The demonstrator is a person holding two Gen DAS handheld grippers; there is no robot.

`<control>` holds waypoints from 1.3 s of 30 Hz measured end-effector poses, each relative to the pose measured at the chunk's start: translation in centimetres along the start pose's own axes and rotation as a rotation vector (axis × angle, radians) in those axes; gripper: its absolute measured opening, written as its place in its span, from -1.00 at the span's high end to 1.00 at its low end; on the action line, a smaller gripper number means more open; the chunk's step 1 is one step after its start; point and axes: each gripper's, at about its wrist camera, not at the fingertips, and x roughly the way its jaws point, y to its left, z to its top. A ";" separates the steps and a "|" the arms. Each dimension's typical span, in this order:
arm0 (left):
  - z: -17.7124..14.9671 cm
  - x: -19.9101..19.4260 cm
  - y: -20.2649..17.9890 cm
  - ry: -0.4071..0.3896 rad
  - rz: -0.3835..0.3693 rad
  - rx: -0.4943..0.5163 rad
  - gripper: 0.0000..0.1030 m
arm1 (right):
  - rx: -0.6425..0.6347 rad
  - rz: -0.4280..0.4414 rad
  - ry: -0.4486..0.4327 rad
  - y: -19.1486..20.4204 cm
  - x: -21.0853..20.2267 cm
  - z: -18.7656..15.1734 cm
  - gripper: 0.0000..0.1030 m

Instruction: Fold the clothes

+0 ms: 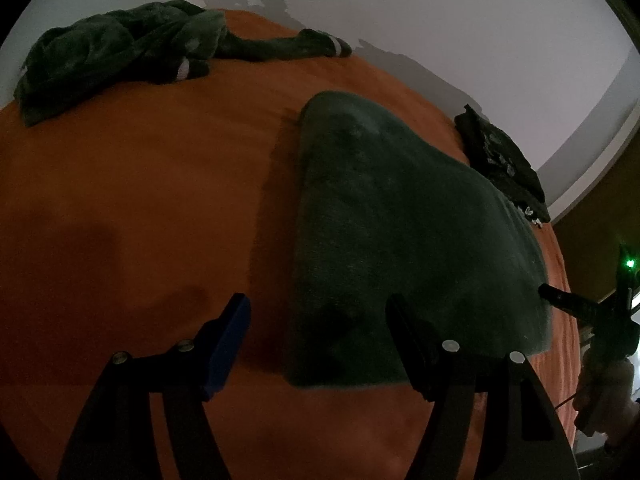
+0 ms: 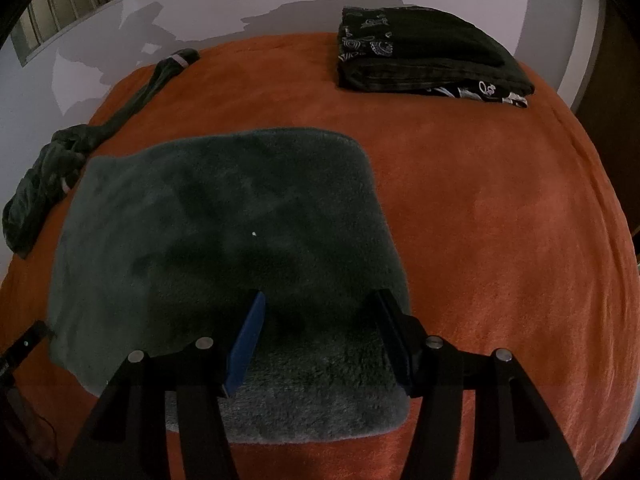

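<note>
A folded dark green fleece garment [image 1: 400, 220] [image 2: 224, 240] lies flat on the orange bed cover [image 1: 140, 200] [image 2: 480, 200]. My left gripper [image 1: 317, 300] hangs open over the garment's near left corner, with one finger past the edge above the cover and nothing pinched. My right gripper [image 2: 320, 296] is open just above the garment's near right part, and its pads do not press on the fleece. In the left wrist view, one of the right gripper's fingers [image 1: 560, 300] and the hand holding it show at the garment's right edge.
A crumpled green garment [image 1: 112, 52] [image 2: 48, 168] with a long sleeve lies at the far left of the bed. A stack of folded black clothes [image 1: 504, 164] [image 2: 428, 52] sits at the far right. A pale wall [image 1: 440, 20] backs the bed, with a window [image 2: 68, 4] at the left.
</note>
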 end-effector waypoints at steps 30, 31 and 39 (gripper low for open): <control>0.1 0.2 0.2 0.013 -0.008 -0.016 -0.38 | 0.009 0.000 0.015 -0.2 0.1 -0.1 -0.08; 0.1 0.2 0.2 0.013 -0.008 -0.016 -0.38 | 0.010 0.000 0.015 -0.2 0.2 -0.1 -0.08; 0.1 0.2 0.2 0.011 -0.006 -0.022 -0.38 | 0.012 -0.001 0.017 -0.2 0.2 -0.1 -0.08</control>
